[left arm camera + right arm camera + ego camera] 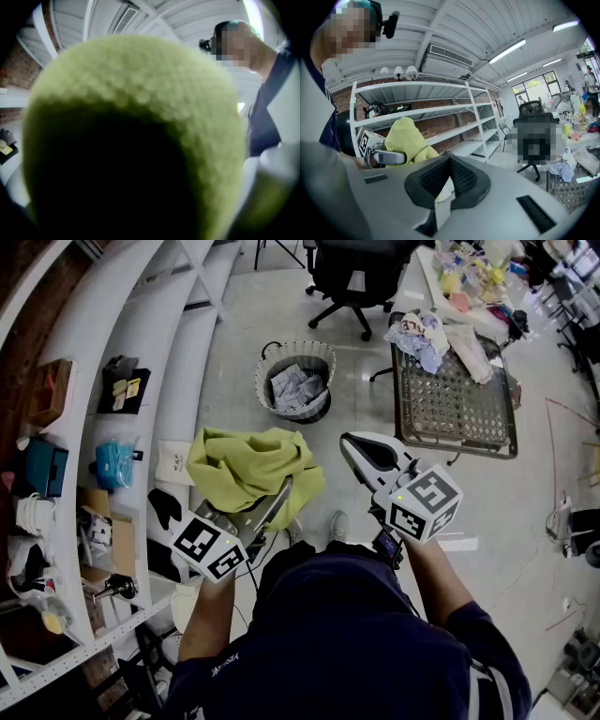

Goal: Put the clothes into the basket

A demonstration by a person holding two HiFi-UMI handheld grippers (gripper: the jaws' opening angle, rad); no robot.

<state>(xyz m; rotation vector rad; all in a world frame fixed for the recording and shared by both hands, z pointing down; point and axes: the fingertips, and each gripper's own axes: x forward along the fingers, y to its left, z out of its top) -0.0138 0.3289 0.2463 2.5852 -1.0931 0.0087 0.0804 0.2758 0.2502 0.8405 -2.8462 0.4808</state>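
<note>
A yellow-green garment hangs bunched in the air over the tips of my left gripper, which is shut on it. In the left gripper view the same garment fills nearly the whole picture and hides the jaws. My right gripper is held up beside it, a little to the right, its dark pads pressed together with nothing between them. From the right gripper view the garment shows on the left. A round white wire basket stands on the floor ahead, with grey-white clothes inside.
White shelving with small items runs along the left. A metal mesh cart at right carries more clothes. A black office chair stands beyond the basket. Pale floor lies between me and the basket.
</note>
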